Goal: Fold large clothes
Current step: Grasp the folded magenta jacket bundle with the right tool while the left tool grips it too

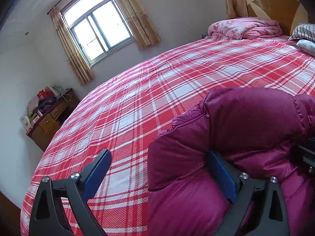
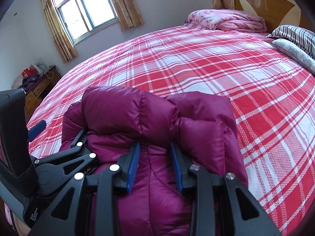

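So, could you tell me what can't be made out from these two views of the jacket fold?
- Magenta jacket: its near part is hidden by the right gripper in the right wrist view.
- Left gripper, left wrist view: right finger pad partly buried in padding.
- Dresser: clutter too small to identify.

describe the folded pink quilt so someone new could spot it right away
Start at the wooden headboard of the bed with the red-and-white plaid sheet. Against it, on the window side, lies the folded pink floral quilt. Its neighbours are a dark-striped pillow and a pale grey one.
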### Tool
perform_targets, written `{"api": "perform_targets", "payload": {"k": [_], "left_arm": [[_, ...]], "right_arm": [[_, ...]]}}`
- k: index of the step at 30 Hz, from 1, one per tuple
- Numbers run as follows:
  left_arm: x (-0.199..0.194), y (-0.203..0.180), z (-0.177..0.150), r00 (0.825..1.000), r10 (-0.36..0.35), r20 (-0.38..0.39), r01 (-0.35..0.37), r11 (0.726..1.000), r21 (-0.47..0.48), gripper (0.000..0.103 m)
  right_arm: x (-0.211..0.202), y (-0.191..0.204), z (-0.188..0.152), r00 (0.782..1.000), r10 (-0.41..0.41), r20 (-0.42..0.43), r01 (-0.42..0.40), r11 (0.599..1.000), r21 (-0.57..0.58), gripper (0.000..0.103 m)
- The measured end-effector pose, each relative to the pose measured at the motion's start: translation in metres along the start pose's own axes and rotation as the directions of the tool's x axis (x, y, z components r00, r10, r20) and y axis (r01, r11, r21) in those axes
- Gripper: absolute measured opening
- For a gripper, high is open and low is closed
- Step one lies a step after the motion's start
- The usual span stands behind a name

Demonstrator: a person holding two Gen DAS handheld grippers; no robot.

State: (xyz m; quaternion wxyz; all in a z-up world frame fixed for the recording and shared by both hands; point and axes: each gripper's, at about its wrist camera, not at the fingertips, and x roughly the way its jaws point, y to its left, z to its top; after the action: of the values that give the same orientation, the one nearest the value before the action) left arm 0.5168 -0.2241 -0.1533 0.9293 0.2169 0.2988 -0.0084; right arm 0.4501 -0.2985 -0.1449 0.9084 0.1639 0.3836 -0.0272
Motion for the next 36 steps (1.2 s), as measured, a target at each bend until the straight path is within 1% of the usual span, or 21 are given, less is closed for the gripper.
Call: {"api": "perform_targets", "payload": {"k": [12, 36], "left_arm": [[0.003, 0.000, 0.000, 1.000, -0.014, -0.010, 0.014, 1.000, -0.004, 0.098], [0.008, -0.003, -0.002, 1.000, -0.013, -0.023, 0.013, 1.000, 0.008, 0.098]], "right_arm": [[0.004, 0.003, -0.001, 1.000, -0.018, -0.012, 0.018, 1.000, -0.011, 0.034], [0.011, 0.006, -0.001, 0.999, -0.040, -0.033, 0.039, 0.999, -0.023, 0.036]]}}
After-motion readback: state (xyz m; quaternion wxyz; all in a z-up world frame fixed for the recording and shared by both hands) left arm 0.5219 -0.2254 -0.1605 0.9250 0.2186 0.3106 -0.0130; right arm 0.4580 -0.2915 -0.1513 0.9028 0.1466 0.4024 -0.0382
